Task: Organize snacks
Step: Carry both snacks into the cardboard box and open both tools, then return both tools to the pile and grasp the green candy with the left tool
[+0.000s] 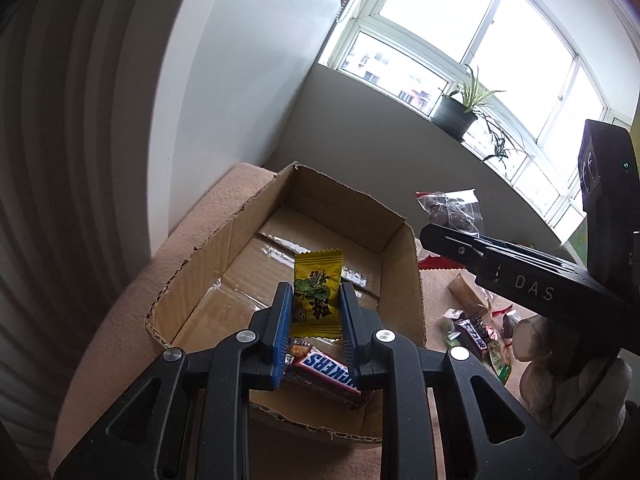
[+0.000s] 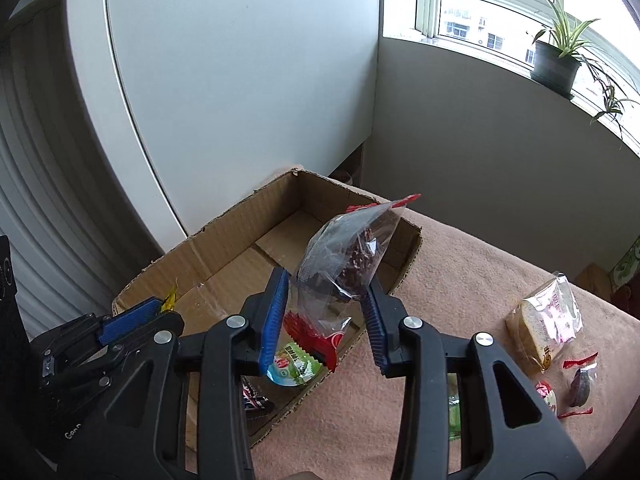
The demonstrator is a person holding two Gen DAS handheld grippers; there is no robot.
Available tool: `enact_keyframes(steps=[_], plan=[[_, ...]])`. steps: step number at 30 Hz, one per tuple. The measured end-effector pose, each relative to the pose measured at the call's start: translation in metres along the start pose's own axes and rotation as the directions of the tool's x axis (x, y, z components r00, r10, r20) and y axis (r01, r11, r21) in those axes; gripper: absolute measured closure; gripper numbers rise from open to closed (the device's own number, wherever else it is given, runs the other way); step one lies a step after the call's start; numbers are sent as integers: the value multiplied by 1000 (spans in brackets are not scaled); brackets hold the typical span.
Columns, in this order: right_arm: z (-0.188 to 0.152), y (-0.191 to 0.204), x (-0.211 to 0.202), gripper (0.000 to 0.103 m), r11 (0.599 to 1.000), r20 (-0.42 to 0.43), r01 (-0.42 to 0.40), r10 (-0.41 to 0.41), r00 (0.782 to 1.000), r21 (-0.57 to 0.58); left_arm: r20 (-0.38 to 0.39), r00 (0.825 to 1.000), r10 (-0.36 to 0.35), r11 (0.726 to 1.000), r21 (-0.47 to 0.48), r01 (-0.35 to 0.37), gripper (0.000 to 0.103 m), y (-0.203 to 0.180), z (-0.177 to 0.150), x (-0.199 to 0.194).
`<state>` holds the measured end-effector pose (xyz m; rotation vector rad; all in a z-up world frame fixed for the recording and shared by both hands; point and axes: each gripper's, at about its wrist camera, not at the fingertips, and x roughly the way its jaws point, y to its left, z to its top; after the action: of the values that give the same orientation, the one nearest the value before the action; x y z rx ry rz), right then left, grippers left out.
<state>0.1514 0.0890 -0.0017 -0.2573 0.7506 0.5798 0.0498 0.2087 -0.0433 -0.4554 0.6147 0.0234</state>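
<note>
My left gripper (image 1: 315, 294) is shut on a yellow snack packet (image 1: 316, 294) and holds it above the open cardboard box (image 1: 224, 232). A Snickers bar (image 1: 330, 372) lies in the box's near end. My right gripper (image 2: 328, 280) is shut on a clear bag of dark snacks with red ends (image 2: 344, 256), held over the box's (image 2: 224, 224) right side. The bag also shows in the left wrist view (image 1: 450, 208), and the left gripper's blue finger shows in the right wrist view (image 2: 128, 318). A green-and-white packet (image 2: 294, 366) lies in the box.
The box stands on a tan blanket (image 2: 460, 280) beside a white wall panel. Loose snacks lie on the blanket to the right: a wrapped bread slice (image 2: 544, 320), a dark wrapped piece (image 2: 582, 386), several more (image 1: 480, 332). A potted plant (image 2: 558, 60) stands on the windowsill.
</note>
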Motion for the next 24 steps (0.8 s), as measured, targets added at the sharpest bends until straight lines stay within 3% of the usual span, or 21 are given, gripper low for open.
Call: enact_keyframes(steps=[1,3,4,8,14,24], plan=[[1,2,1,52,1000,7,14,-14,1000,-8,2,1000,1,1000,1,-1,81,0,0,0],[2,4,-2,22,1000,34,29,-29,999,-10,2,1000,4,1000,9,-4,80,0,0,0],[3,4,-3,19,999,43,31,-31,999,-8,4,1000,8,1000,13,-8,75,-1,-1,-1],[3,0,-7,17,999,47,42,-41,998,-1,18,1000,21,1000,14,-21,50,-1,-1,-2],[1,-11,-16,11,999,54,42,-43,998,27,18,1000,25,999,20,-25,50,-4,-1,-1],[-17,-54,-48,11,994,60,74,-80,995,84,15,1000,5,998,59,-6,50,-29,-5,2]])
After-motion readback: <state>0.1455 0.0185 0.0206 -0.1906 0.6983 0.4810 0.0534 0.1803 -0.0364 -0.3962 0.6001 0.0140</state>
